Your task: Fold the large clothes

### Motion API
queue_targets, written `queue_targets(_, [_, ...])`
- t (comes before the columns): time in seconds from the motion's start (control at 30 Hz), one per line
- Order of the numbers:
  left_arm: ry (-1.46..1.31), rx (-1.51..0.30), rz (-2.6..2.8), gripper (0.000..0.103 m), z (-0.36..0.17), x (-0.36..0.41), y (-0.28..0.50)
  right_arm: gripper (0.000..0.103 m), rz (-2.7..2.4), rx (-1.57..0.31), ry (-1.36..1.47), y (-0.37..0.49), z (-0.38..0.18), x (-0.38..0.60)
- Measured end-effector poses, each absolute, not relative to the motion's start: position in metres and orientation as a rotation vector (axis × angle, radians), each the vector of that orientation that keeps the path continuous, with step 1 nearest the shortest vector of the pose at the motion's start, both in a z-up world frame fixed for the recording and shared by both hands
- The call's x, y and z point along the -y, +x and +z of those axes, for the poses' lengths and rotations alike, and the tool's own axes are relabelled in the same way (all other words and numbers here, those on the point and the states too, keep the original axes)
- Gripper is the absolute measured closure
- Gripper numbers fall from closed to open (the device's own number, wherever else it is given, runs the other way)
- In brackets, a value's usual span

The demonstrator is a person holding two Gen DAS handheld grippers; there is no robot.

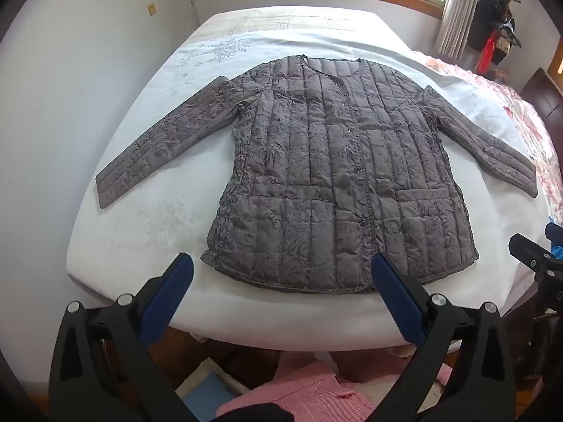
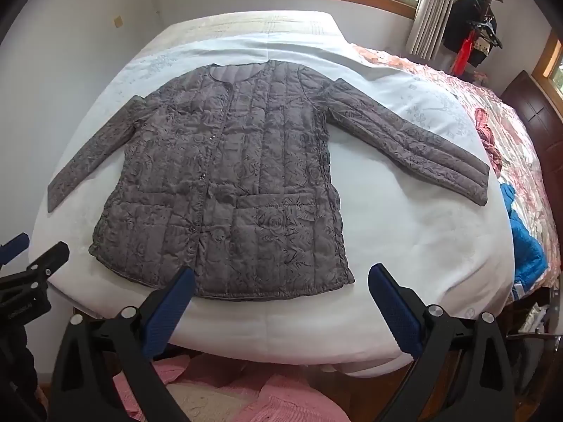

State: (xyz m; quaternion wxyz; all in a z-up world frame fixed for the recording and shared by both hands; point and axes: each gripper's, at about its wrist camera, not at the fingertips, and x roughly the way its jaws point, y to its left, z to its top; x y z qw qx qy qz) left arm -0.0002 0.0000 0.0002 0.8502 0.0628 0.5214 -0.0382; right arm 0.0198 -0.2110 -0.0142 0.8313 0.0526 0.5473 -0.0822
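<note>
One grey quilted rose-print jacket (image 1: 337, 161) is lying flat, front up, on the white-sheeted bed (image 1: 147, 232), collar far, hem near, both sleeves splaying outward. Left gripper (image 1: 281, 274) is hovering wide and empty before the hem's left half; right gripper (image 2: 281, 277) is gaping likewise at the hem's right corner. Two grippers, each nearer its own sleeve.

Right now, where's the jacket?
The quilted jacket lies flat, sleeves spread, on the white bedsheet; both views show its hem nearest both open grippers.
</note>
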Motion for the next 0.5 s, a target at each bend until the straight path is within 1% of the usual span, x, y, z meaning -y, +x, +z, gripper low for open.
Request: queue_targets(0.5, [0.130,-1.100,-0.084,0.003,0.0013,-0.0012,0.0021,0.004,-0.175,-1.166,0.109,0.0225,-0.0142,0.2117])
